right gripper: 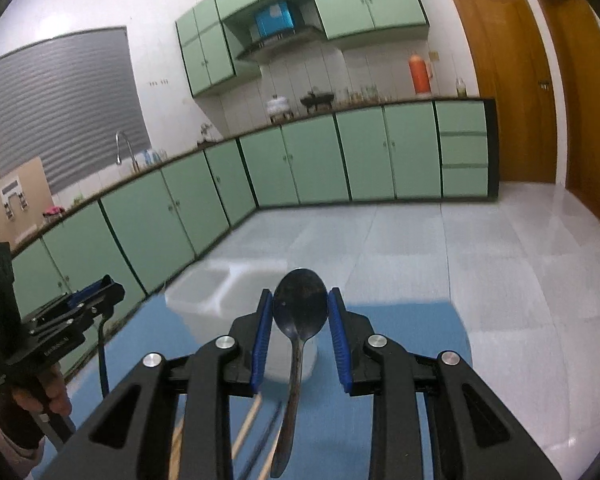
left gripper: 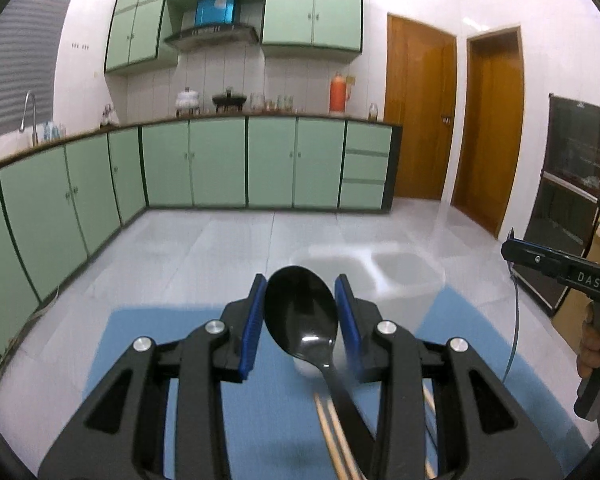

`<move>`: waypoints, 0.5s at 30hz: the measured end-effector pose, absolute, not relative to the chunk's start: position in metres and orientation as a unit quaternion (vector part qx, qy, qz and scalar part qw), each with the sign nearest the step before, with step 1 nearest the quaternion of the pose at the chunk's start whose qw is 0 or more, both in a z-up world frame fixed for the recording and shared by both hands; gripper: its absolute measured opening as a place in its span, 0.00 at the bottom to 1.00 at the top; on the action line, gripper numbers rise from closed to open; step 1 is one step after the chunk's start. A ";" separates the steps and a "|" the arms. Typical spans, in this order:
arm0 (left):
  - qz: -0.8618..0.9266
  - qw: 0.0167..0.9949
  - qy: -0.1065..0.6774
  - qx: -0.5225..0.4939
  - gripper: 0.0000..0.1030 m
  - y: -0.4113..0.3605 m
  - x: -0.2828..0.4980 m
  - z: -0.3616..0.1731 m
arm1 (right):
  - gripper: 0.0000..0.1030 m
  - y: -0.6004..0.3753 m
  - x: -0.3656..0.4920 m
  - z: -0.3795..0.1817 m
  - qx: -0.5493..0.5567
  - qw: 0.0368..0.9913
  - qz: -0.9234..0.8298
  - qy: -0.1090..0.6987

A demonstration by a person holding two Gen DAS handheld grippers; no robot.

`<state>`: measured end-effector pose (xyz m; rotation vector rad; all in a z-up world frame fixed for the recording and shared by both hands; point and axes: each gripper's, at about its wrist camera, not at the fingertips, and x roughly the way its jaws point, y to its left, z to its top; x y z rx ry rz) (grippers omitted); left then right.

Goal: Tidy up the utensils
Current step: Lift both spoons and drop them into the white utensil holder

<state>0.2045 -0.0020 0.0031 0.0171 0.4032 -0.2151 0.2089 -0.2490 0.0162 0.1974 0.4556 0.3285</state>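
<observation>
My left gripper (left gripper: 300, 308) is shut on a black plastic spoon (left gripper: 304, 320), bowl up between the blue pads, handle running down out of view. My right gripper (right gripper: 300, 312) is shut on a dark metal spoon (right gripper: 300, 308), bowl up, handle hanging down. Both are raised above a blue mat (left gripper: 148, 344), which also shows in the right wrist view (right gripper: 404, 320). A translucent white two-compartment organizer bin (left gripper: 396, 276) stands at the mat's far edge; it also shows in the right wrist view (right gripper: 204, 292). Wooden chopsticks (left gripper: 332, 432) lie on the mat below; they also show in the right wrist view (right gripper: 248, 428).
The right gripper appears at the right edge of the left view (left gripper: 560, 268), the left gripper at the left of the right view (right gripper: 72, 312). Green kitchen cabinets (left gripper: 220, 160) line the far walls, brown doors (left gripper: 420, 112) on the right, a white tiled floor (right gripper: 500, 280) beyond the mat.
</observation>
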 end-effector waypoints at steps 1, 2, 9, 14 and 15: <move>-0.107 0.977 0.187 0.010 0.32 -0.004 0.211 0.011 | 0.27 -0.248 0.214 0.024 0.098 0.958 0.164 0.215; -0.108 0.978 0.177 0.011 0.32 -0.007 0.216 0.019 | 0.27 -0.247 0.219 0.031 0.095 0.960 0.164 0.205; -0.110 0.988 0.102 0.024 0.32 -0.030 0.255 0.061 | 0.27 -0.228 0.260 0.067 0.087 0.971 0.162 0.155; -0.097 0.991 0.081 0.044 0.33 -0.044 0.293 0.058 | 0.27 -0.206 0.295 0.069 0.068 0.976 0.151 0.140; -0.093 0.991 0.085 0.048 0.33 -0.047 0.302 0.052 | 0.27 -0.202 0.300 0.065 0.065 0.976 0.150 0.142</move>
